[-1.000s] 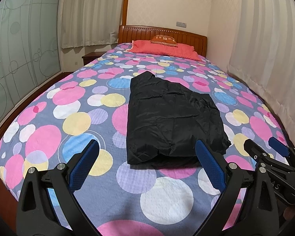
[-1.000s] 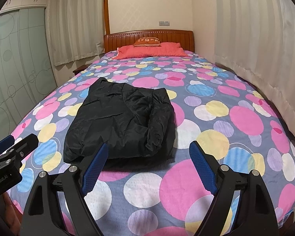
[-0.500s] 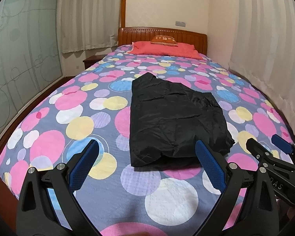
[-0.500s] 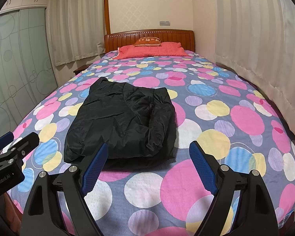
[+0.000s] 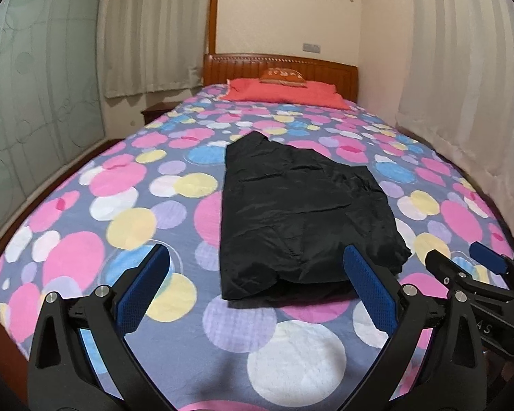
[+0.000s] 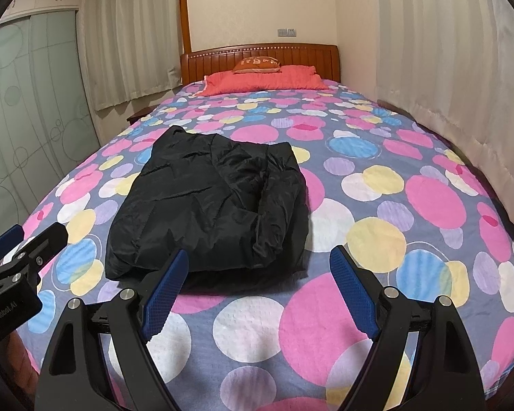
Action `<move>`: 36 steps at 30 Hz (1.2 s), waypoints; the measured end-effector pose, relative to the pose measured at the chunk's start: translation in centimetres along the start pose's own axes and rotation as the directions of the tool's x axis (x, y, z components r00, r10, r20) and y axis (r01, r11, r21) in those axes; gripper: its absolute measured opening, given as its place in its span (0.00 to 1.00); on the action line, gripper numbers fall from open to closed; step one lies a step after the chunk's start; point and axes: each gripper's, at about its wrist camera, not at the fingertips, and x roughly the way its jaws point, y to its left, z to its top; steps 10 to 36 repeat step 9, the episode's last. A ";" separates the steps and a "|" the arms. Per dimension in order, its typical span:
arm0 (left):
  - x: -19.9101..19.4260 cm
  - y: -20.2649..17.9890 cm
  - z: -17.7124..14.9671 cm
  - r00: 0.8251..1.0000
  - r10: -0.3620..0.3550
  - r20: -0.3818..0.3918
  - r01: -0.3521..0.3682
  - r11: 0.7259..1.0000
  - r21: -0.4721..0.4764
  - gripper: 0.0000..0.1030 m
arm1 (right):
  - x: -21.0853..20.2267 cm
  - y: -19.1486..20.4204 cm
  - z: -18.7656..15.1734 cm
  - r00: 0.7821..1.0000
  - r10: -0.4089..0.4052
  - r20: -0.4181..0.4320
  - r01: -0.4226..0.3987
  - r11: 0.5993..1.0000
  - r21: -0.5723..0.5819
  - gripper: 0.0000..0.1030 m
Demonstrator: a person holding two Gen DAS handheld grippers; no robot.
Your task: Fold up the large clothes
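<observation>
A black jacket [image 5: 301,212] lies folded into a rough rectangle on the bed, and it also shows in the right wrist view [image 6: 212,205]. My left gripper [image 5: 257,284] is open and empty, held above the bed's foot, short of the jacket's near edge. My right gripper [image 6: 257,281] is open and empty too, just short of the jacket's near right corner. Each gripper shows at the edge of the other's view: the right one [image 5: 462,267] and the left one [image 6: 24,239].
The bed has a sheet of coloured circles [image 5: 126,226] and a wooden headboard [image 6: 260,54]. A red pillow [image 6: 264,77] with a small orange cushion lies at the head. Curtains [image 6: 445,68] hang close on the right; frosted sliding doors [image 5: 34,102] stand left.
Both grippers have tilted up and drawn back slightly from the jacket; more of the far wall shows. The jacket has not moved. Both grippers stay open.
</observation>
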 end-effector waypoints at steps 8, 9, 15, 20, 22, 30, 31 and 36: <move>3.7 1.3 0.0 0.997 0.030 -0.072 -0.032 0.999 -0.028 0.98 | 2.7 -2.5 0.1 0.999 -0.020 -0.044 0.022 0.999 0.039 0.81; 4.4 1.8 -0.1 0.995 0.037 -0.087 -0.041 0.998 -0.039 0.98 | 3.2 -3.1 0.1 0.998 -0.028 -0.050 0.031 0.998 0.049 0.81; 4.4 1.8 -0.1 0.995 0.037 -0.087 -0.041 0.998 -0.039 0.98 | 3.2 -3.1 0.1 0.998 -0.028 -0.050 0.031 0.998 0.049 0.81; 4.4 1.8 -0.1 0.995 0.037 -0.087 -0.041 0.998 -0.039 0.98 | 3.2 -3.1 0.1 0.998 -0.028 -0.050 0.031 0.998 0.049 0.81; 4.4 1.8 -0.1 0.995 0.037 -0.087 -0.041 0.998 -0.039 0.98 | 3.2 -3.1 0.1 0.998 -0.028 -0.050 0.031 0.998 0.049 0.81; 4.4 1.8 -0.1 0.995 0.037 -0.087 -0.041 0.998 -0.039 0.98 | 3.2 -3.1 0.1 0.998 -0.028 -0.050 0.031 0.998 0.049 0.81; 4.4 1.8 -0.1 0.995 0.037 -0.087 -0.041 0.998 -0.039 0.98 | 3.2 -3.1 0.1 0.998 -0.028 -0.050 0.031 0.998 0.049 0.81; 4.4 1.8 -0.1 0.995 0.037 -0.087 -0.041 0.998 -0.039 0.98 | 3.2 -3.1 0.1 0.998 -0.028 -0.050 0.031 0.998 0.049 0.81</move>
